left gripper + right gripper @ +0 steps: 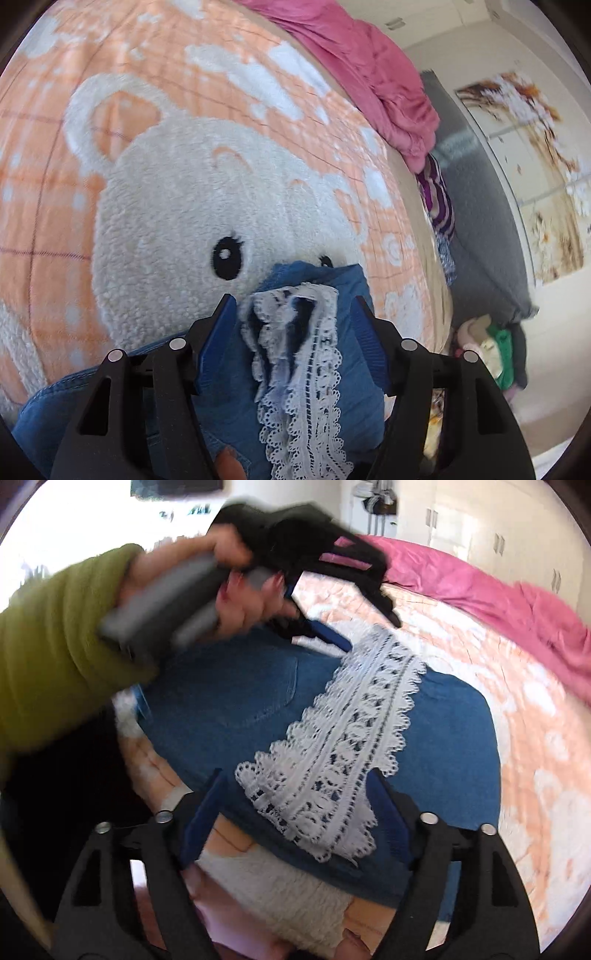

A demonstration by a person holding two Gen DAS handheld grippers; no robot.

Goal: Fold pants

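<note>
Right wrist view — left hand (236,587) gripping tilted left gripper (343,631); jaws apart

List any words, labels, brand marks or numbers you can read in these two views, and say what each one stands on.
None can be read.
Denim pants and their lace trim: no tag or label shows.
Bear blanket: pictures only, no lettering.
Dark marks on the far wall in the right wrist view: too blurred to read.
</note>
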